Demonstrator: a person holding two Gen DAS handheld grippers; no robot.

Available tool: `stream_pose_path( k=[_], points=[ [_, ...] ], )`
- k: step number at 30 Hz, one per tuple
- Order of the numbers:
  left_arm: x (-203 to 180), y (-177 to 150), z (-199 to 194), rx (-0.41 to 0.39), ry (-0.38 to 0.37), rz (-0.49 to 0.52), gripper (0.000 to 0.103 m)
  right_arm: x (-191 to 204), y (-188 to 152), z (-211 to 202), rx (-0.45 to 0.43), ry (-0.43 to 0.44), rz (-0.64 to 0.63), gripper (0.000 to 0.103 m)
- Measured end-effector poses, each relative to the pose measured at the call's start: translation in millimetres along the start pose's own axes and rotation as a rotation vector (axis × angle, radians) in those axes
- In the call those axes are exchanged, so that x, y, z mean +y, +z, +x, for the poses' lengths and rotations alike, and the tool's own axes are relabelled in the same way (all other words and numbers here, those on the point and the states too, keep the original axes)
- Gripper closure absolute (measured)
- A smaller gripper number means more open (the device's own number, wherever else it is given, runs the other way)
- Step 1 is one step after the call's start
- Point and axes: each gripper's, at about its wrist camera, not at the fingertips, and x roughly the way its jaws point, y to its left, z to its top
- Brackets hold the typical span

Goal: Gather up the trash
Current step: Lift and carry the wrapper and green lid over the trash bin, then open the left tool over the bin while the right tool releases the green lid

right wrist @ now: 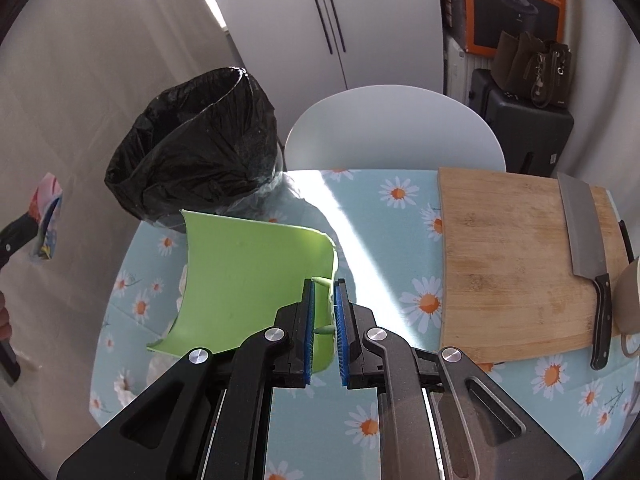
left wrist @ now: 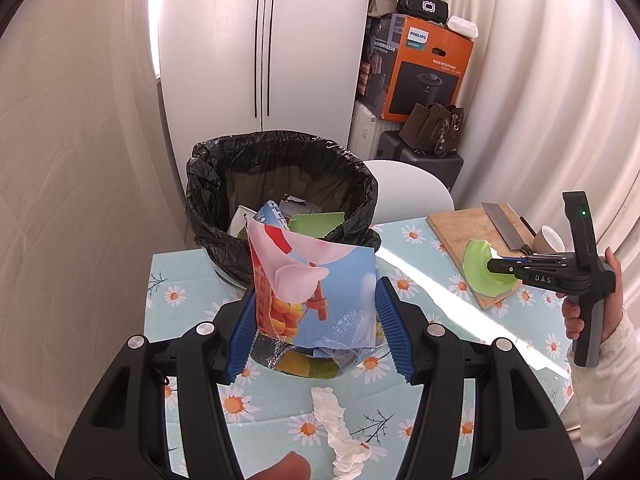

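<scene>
In the left wrist view, the bin [left wrist: 280, 200] stands in the upper centre, lined with a black bag, on the table [left wrist: 184, 276] at its far edge. Inside it show a white piece, a blue-and-white scrap and a green sheet; the rest of its depth is hidden. In front of it, at centre frame, the left gripper [left wrist: 316, 336] holds a colourful wrapper [left wrist: 316, 292]. The left blue pad presses the wrapper's edge, while the right pad seems to stand slightly off it, so the hold is best judged loose. A crumpled tissue [left wrist: 340, 432] lies on the table at lower centre, untouched.

To do this step well, the person should probably carry the wrapper up and over the bin's near rim before spreading the tongs, since the bag's rim stands higher than the wrapper's base and a low approach could catch on the plastic.

At the right of that view, the right gripper [left wrist: 496, 266] reaches over the board [left wrist: 452, 224]. Its own view shows the tongs [right wrist: 324, 320] pressed nearly together, pinching the edge of a green sheet [right wrist: 248, 280] at centre frame; the sheet curls up, lifted over the table. The bin sits at upper left, well apart from it, so that sheet also needs a lift and a swing left. On the board [right wrist: 500, 260] at the right lies a cleaver [right wrist: 580, 232], best kept clear of.
</scene>
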Motion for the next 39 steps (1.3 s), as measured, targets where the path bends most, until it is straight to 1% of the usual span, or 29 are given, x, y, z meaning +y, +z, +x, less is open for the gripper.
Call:
stream_pose_path(
  k=[3, 6, 10, 12, 14, 18, 23, 26, 28, 31, 35, 36, 39],
  points=[
    [6.3, 6.6, 1.9, -0.003, -0.006, 0.048, 0.046, 15.3, 8.8, -7.5, -0.023, -0.004, -0.001, 0.094],
    [17.3, 15.8, 5.2, -0.002, -0.048, 0.043, 0.046, 30.1, 19.3, -11.3, -0.042, -0.018, 0.006, 0.094],
    [26.3, 28.6, 11.9, 0.009, -0.064, 0.108, 0.046, 50.3, 31.2, -15.3, -0.066, -0.028, 0.025, 0.094],
    [32.8, 34.4, 15.6, 0.003, -0.085, 0.123, 0.046, 58.4, 36.2, -14.1, -0.079, -0.021, 0.04, 0.094],
    [38.1, 39.7, 20.9, -0.002, -0.088, 0.147, 0.046, 66.8, 40.6, -11.2, -0.091, -0.027, 0.046, 0.094],
    [47.7, 51.1, 35.0, 0.008, -0.122, 0.167, 0.046, 85.2, 49.9, -5.5, -0.1, -0.063, 0.039, 0.094],
    [53.9, 64.3, 59.4, 0.044, -0.15, 0.193, 0.046, 98.8, 62.3, 3.2, -0.097, -0.075, 0.048, 0.094],
    [55.4, 72.1, 74.0, 0.042, -0.153, 0.195, 0.046, 103.4, 72.3, 9.4, -0.094, -0.083, 0.028, 0.094],
    [56.0, 74.8, 84.6, 0.037, -0.139, 0.193, 0.046, 104.8, 79.6, 13.9, -0.097, -0.074, 0.013, 0.094],
    [59.2, 74.9, 100.5, 0.053, -0.146, 0.18, 0.046, 104.8, 90.7, 23.2, -0.09, -0.065, -0.009, 0.094],
    [60.3, 73.8, 120.0, 0.084, -0.107, 0.189, 0.046, 108.0, 106.9, 36.8, -0.079, -0.028, -0.022, 0.094],
    [60.0, 73.0, 122.0, 0.086, -0.102, 0.188, 0.046, 110.3, 110.5, 41.0, -0.071, -0.034, -0.033, 0.094],
    [60.0, 72.8, 125.6, 0.1, -0.122, 0.157, 0.044, 118.9, 121.6, 51.4, -0.067, -0.039, -0.054, 0.094]
  ],
)
